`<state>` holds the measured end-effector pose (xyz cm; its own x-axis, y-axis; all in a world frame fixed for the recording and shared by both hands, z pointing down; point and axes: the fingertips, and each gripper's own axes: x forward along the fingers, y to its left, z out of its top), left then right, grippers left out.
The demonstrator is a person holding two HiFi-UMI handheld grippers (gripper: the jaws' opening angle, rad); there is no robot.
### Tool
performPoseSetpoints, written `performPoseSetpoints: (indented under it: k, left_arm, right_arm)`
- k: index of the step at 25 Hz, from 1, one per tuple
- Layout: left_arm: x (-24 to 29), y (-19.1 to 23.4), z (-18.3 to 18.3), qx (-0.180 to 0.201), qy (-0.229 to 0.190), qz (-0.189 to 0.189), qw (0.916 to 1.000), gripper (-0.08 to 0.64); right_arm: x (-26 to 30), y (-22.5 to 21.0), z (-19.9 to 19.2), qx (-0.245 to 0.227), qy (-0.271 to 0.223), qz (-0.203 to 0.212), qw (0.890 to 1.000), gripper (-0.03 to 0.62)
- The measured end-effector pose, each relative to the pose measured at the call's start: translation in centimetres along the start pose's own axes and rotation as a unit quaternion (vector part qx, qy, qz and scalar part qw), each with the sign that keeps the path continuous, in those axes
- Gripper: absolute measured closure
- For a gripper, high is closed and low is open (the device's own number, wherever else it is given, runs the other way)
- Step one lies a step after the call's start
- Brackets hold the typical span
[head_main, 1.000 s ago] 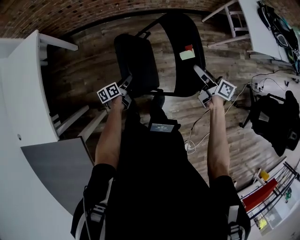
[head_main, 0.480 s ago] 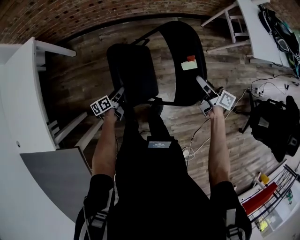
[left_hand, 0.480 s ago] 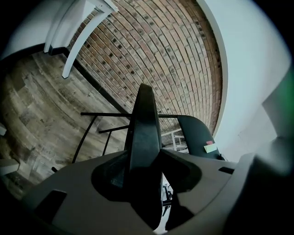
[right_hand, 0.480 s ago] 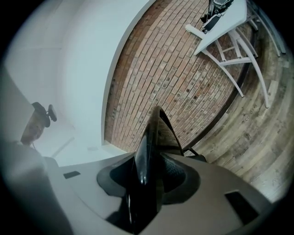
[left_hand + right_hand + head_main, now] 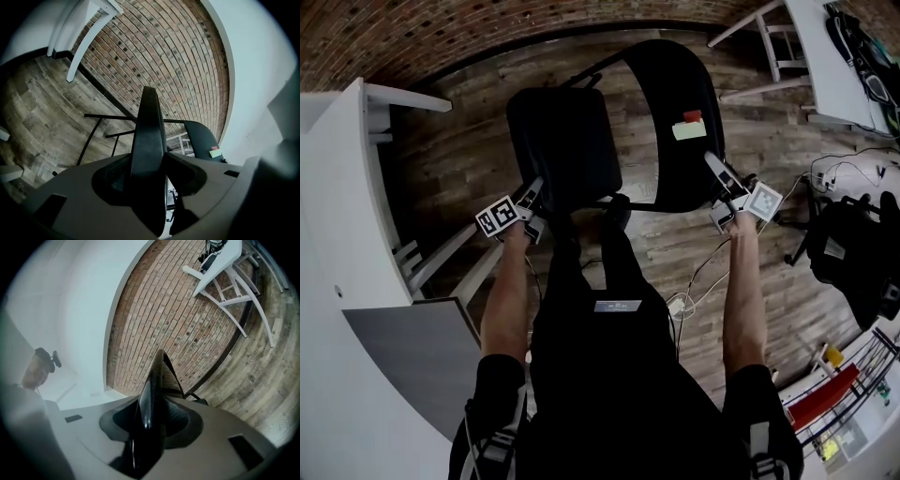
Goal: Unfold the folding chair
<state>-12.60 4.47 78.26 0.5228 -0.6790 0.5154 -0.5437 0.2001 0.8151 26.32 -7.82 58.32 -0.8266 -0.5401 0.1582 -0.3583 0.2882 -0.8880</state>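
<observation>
White table (image 5: 356,187) fills the left edge of the head view, with a brick wall (image 5: 441,37) along the top. The folding chair (image 5: 619,141) stands on the plank floor (image 5: 469,141) straight ahead of the person, with its black seat (image 5: 567,141) on the left and its curved backrest (image 5: 670,103) on the right.

The left gripper (image 5: 532,195) reaches the seat's near left edge. Its jaws have just been opening. In the left gripper view the seat's edge stands between them, lying against one jaw, while a sliver of light shows beside the other, so the claw is loose around it.

A red and a pale green note (image 5: 689,127) stick to the backrest. The right gripper (image 5: 714,169) meets the backrest's near right edge. Its jaws have just been closing, and the right gripper view shows the glossy edge snug between both pads, so the claw is clamped on it.

Cables (image 5: 698,281) trail over the floor below that arm, and a black bag (image 5: 853,253) lies farther right.
</observation>
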Motion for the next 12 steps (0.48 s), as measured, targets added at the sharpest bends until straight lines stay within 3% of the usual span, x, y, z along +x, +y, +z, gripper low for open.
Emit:
performPoseSetpoints:
  k: [4, 9, 12]
  left_arm:
    - [0.2, 0.5, 0.3, 0.004, -0.004, 0.002, 1.0, 0.348]
    - [-0.7, 2.0, 0.6, 0.019, -0.026, 0.041, 0.9986, 0.334]
    - [-0.5, 2.2, 0.7, 0.018, -0.031, 0.039, 0.9986, 0.333]
  right_arm:
    - [-0.3, -0.9, 0.4, -0.002, -0.004, -0.005, 1.0, 0.464]
    - [-0.3, -1.7, -0.3, -0.001, -0.004, -0.012, 1.0, 0.48]
    - [-0.3, -1.8, -0.2, -0.006, -0.006, -0.019, 1.0, 0.48]
